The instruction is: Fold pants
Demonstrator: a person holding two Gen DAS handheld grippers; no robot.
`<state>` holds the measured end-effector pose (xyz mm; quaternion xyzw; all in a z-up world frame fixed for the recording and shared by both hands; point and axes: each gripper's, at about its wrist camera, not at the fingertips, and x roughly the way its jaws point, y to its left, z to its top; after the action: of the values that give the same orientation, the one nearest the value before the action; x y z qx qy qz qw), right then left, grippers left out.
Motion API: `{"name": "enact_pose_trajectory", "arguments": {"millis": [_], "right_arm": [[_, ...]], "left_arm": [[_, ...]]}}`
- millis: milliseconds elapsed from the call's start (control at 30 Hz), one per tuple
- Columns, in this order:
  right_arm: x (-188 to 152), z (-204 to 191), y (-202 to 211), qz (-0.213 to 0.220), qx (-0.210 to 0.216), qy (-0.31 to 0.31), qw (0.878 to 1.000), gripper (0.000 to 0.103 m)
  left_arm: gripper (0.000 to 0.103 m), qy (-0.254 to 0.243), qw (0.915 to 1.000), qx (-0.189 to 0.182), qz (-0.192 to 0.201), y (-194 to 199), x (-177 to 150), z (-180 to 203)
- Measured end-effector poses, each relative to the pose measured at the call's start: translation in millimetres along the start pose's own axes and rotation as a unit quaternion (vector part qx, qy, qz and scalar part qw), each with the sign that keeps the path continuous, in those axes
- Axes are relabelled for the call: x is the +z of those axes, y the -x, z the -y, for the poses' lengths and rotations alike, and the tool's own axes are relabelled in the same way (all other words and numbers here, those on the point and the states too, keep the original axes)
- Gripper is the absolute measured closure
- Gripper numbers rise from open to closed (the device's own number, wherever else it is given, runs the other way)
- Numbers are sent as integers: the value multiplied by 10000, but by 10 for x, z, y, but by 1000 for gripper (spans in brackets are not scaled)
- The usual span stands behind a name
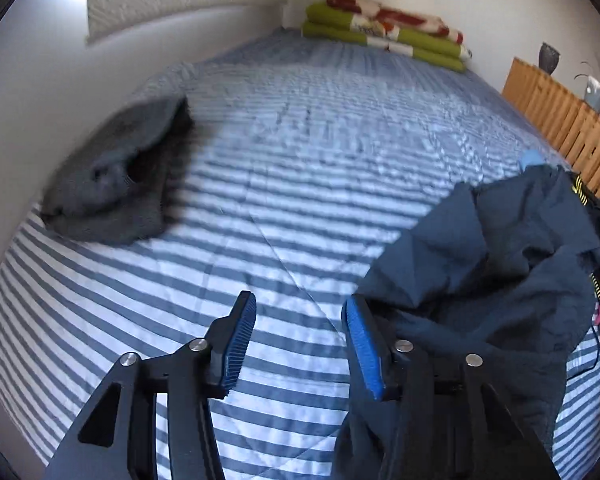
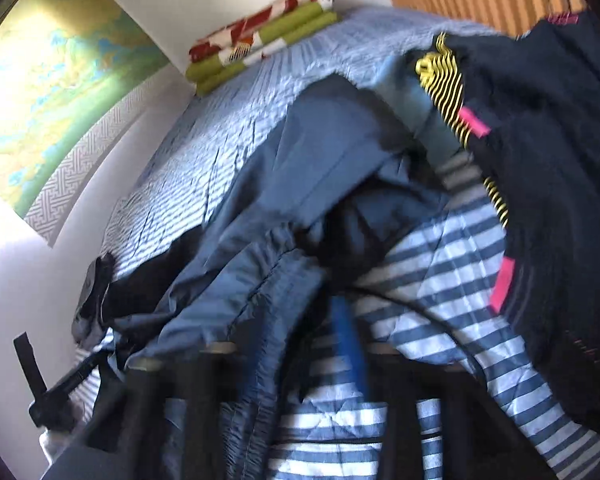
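Blue ribbed pads line my left gripper (image 1: pixel 299 344), its jaws spread wide over the blue-and-white striped quilted bedspread (image 1: pixel 284 184) with nothing between them. Crumpled dark navy pants of thin, rustling fabric (image 1: pixel 496 272) lie heaped at the right edge of the bed, one fold draped against the outer side of my right-hand finger. My right gripper (image 2: pixel 300 364) is blurred and half buried under a gathered waistband or cuff of those pants; whether it is pinching the cloth or standing apart, I cannot tell. A second dark garment with yellow stripes and pink tabs (image 2: pixel 556 184) hangs at the right of the right wrist view. Near the bed's left edge sits a grey woolly garment (image 1: pixel 116 176), already bundled. Folded green, red and white blankets (image 1: pixel 384 32) rest at the far end. By my reading, folding has barely begun: the pants are not yet spread flat, and no crease is made.
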<state>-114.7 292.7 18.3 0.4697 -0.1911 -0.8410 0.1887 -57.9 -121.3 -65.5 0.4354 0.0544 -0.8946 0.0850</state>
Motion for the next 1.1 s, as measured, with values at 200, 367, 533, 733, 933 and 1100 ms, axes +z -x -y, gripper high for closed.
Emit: {"name": "enact_pose_trajectory", "arguments": {"millis": [200, 367, 533, 733, 933, 1100], "right_arm": [[5, 229, -248, -354, 388, -717, 9960, 46], [-27, 285, -538, -746, 780, -1178, 9872, 46], [-71, 167, -627, -797, 742, -994, 9891, 46], [-52, 37, -454, -513, 991, -874, 9899, 89], [-4, 17, 130, 111, 1120, -629, 9917, 92], [156, 264, 919, 772, 650, -419, 9940, 93]], "left_arm": [[31, -1151, 9856, -1236, 11, 476, -370, 631], [20, -2457, 9447, -2142, -372, 811, -1137, 1380], [19, -3929, 8998, -1859, -367, 951, -1798, 2019], [51, -3594, 9130, -1752, -805, 583, -1687, 2107], [82, -3102, 9311, -1809, -634, 989, -1319, 2036], [84, -3015, 9200, -2485, -319, 1590, -1038, 2414]]}}
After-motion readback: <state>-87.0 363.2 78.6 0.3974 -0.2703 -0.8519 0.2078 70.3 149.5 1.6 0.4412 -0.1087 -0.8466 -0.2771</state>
